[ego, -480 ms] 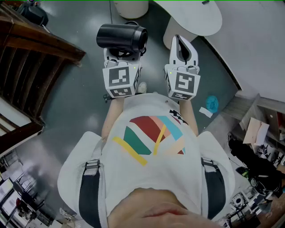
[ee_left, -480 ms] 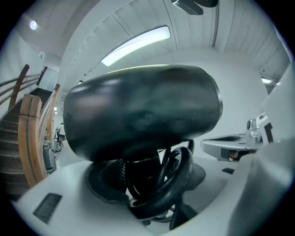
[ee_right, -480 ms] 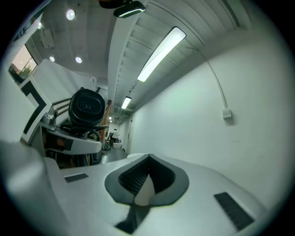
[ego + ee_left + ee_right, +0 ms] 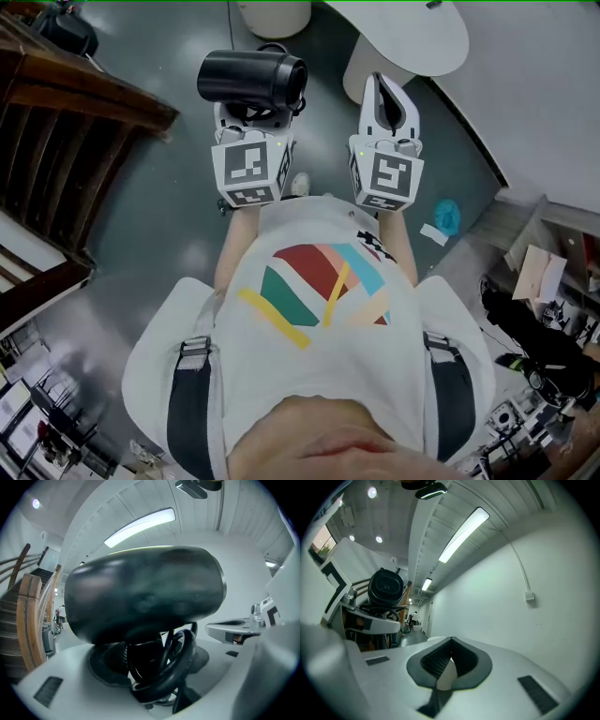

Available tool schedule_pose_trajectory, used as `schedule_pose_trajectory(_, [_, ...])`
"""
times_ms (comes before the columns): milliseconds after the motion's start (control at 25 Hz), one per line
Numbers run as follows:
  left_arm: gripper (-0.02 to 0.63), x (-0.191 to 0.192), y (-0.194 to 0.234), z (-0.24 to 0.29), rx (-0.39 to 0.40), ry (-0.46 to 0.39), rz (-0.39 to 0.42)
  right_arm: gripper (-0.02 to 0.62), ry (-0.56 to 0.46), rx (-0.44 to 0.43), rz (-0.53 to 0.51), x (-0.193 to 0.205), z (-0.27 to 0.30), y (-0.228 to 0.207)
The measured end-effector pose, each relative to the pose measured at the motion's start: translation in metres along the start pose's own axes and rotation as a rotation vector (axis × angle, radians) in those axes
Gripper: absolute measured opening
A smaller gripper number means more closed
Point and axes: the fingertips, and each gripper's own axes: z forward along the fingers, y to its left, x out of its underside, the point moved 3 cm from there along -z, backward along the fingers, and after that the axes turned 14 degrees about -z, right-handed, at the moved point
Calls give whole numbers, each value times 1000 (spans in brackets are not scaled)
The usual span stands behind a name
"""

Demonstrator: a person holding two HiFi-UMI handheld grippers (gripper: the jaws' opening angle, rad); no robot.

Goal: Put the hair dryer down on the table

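The left gripper [image 4: 249, 117] is clamped on the handle of the black hair dryer [image 4: 251, 77], held at 11 o'clock in the head view above the floor [image 4: 178, 187]. The white table [image 4: 412, 37] lies at 1 o'clock. The right gripper [image 4: 379, 89] has its jaws together, empty.

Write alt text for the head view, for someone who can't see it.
The left gripper holds a black barrel-shaped hair dryer above a grey floor. Beside it the right gripper is shut and empty, and a white round table lies just ahead of both.
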Motion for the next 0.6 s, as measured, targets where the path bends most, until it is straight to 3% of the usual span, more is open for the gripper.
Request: schedule_pose_trajectory(600, [259, -8, 31, 21, 25, -14, -18, 9, -13, -2, 8, -3, 32, 18])
